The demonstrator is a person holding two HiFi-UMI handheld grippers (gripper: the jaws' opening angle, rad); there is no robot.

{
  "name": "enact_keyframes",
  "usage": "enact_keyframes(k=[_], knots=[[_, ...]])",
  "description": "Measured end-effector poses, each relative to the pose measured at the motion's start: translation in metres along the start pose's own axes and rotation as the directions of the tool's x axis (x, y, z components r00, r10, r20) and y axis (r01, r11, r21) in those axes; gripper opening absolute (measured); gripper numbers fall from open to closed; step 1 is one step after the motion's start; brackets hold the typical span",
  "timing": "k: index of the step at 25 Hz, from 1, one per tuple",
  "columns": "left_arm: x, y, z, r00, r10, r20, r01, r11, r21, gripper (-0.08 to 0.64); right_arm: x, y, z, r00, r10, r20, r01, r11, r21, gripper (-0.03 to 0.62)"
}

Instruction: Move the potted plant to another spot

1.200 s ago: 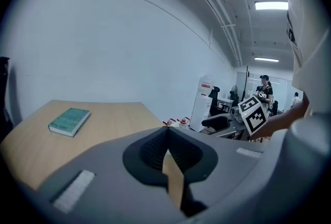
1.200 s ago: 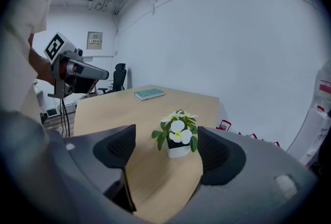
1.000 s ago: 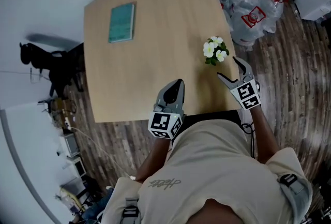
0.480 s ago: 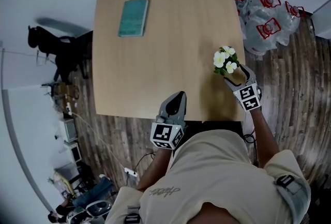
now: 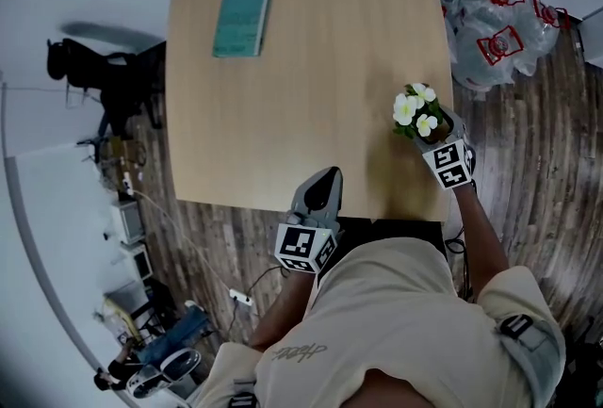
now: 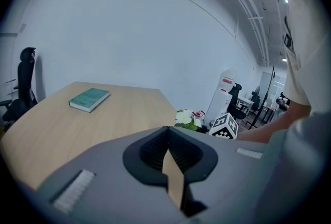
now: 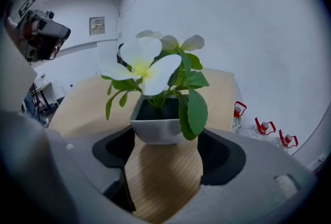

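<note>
The potted plant (image 5: 417,109), with white flowers in a small pale square pot (image 7: 159,123), stands near the right edge of the wooden table (image 5: 311,67). My right gripper (image 5: 435,129) is open around it. In the right gripper view the pot sits between the two dark pads (image 7: 220,153) of this gripper (image 7: 163,148), resting on the tabletop. Whether the pads touch the pot's sides I cannot tell. My left gripper (image 5: 327,173) is shut with nothing in it, hovering over the table's near edge. From the left gripper (image 6: 168,140) the plant (image 6: 187,117) shows to the right.
A teal book (image 5: 240,19) lies at the table's far left, and the book (image 6: 89,99) also shows in the left gripper view. Clear water bottles with red handles (image 5: 497,24) are heaped on the floor to the right. A black office chair (image 5: 89,84) stands at the left.
My right gripper has moved forward to the plant, and its open jaws now stand on either side of the pot. The left gripper has stayed where it was.
</note>
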State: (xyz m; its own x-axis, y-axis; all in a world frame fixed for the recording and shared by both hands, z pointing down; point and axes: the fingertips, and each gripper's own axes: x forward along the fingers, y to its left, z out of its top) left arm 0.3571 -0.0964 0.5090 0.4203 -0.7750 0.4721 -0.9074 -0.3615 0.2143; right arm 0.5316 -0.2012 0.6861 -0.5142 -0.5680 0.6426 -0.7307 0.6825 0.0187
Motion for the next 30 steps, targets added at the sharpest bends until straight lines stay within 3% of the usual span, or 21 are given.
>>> enact_keyframes(k=[9,16,19,21,23,30], knots=[[0.006,-0.003,0.004,1.0,0.007,0.001,-0.007,1.0,-0.027,0.019,0.018,0.007,0.014,0.999,0.031,0.028,-0.031,0.999,-0.007,0.394],[0.001,0.008,0.001,1.0,0.028,-0.007,-0.028,0.999,-0.021,0.018,0.029,0.008,0.025,0.995,-0.058,0.087,0.041,0.981,0.188,0.41],[0.003,0.009,0.003,1.0,0.027,-0.004,-0.027,0.999,-0.018,0.018,0.035,0.002,0.023,0.992,-0.093,0.082,0.072,0.972,0.226,0.41],[0.003,0.011,0.005,1.0,0.027,-0.003,-0.028,1.0,-0.014,0.018,0.037,-0.001,0.023,0.992,-0.106,0.075,0.086,0.969,0.233,0.405],[0.003,0.014,0.005,1.0,0.031,-0.001,-0.031,0.999,-0.015,0.018,0.036,-0.002,0.024,0.991,-0.109,0.075,0.089,0.97,0.226,0.359],[0.006,0.013,0.003,1.0,0.029,0.001,-0.029,0.999,-0.019,0.018,0.035,0.002,0.022,0.996,-0.058,0.071,0.044,0.982,0.184,0.353]])
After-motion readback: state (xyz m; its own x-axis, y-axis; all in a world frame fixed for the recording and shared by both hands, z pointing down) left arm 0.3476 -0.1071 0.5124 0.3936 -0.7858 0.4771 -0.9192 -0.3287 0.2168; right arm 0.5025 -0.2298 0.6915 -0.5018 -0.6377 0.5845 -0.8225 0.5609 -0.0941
